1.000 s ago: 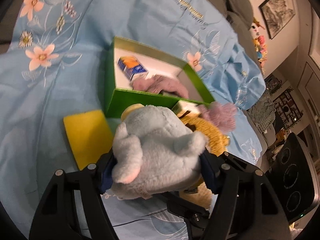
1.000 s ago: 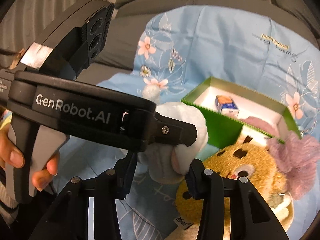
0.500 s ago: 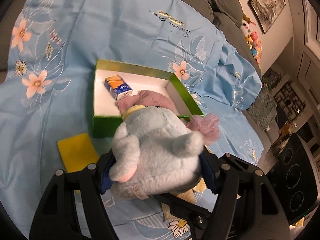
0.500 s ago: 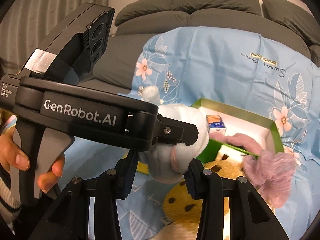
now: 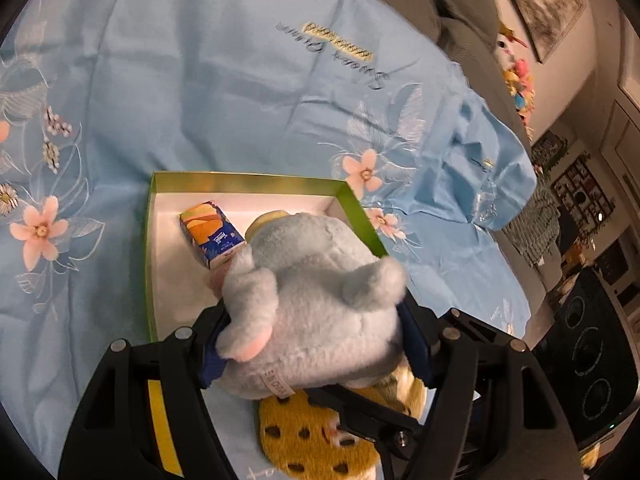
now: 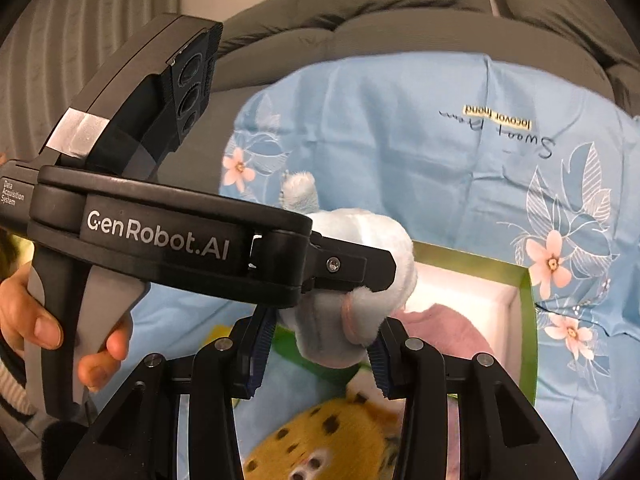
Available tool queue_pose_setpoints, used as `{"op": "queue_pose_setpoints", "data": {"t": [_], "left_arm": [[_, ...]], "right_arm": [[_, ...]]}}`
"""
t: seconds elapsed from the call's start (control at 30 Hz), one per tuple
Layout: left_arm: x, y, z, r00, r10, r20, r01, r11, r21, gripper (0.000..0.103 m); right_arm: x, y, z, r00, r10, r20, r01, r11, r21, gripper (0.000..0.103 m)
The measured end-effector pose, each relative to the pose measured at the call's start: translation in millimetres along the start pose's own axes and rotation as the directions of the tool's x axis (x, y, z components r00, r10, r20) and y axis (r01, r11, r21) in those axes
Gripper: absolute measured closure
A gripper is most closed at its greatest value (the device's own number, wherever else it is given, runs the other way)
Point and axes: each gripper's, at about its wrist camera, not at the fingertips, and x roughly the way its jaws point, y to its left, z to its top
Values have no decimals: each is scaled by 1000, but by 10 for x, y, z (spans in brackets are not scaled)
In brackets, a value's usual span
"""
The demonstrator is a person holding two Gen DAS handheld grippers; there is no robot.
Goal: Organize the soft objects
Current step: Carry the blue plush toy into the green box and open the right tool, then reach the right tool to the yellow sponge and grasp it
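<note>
Pale blue plush toy (image 5: pixel 316 300) sits clamped in your left tool (image 5: pixel 314 344), held above the green box (image 5: pixel 256 180) on the floral sheet (image 5: pixel 200 80). Your right tool (image 6: pixel 316 350) also grips its plush limb. A spotted yellow toy (image 5: pixel 312 436) lies below.

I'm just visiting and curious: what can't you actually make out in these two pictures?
- The pale blue plush toy's face: turned away in the left view, covered by the left tongs in the right view.
- The pink soft item in the green box: mostly behind the plush.
- The yellow spotted plush: partly under the tongs' arms.
- The small carton's print: too small.
</note>
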Motion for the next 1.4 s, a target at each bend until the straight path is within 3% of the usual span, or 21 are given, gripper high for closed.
{"op": "queue_pose_setpoints", "data": {"t": [0.13, 0.37, 0.43, 0.5, 0.6, 1.0, 1.3, 1.4], "left_arm": [[284, 214, 187, 998, 5, -55, -10, 996, -87, 32], [626, 557, 238, 994, 14, -112, -40, 971, -236, 28], [686, 606, 220, 991, 22, -130, -55, 965, -256, 24], [721, 615, 208, 987, 47, -154, -86, 962, -257, 3], [715, 611, 224, 982, 87, -169, -129, 959, -253, 1], [245, 404, 54, 984, 110, -140, -140, 963, -230, 1], [-98, 212, -400, 987, 79, -142, -109, 971, -213, 1], [-202, 242, -559, 984, 111, -140, -139, 968, -210, 1]], "right_arm": [[271, -167, 64, 997, 18, -70, -14, 998, 64, 59], [733, -305, 60, 980, -17, -197, 30, 998, 63, 59], [792, -350, 33, 973, -50, -225, 65, 996, 59, 56], [785, -403, 6, 968, -84, -236, 99, 994, 52, 54], [640, -491, -36, 971, -95, -220, 112, 991, 67, 37], [-333, -679, -361, 989, -113, -94, 129, 975, 179, 37], [-795, -463, -688, 992, -101, -75, 113, 977, 179, 37], [-893, -343, -729, 994, -92, -63, 100, 983, 153, 37]]}}
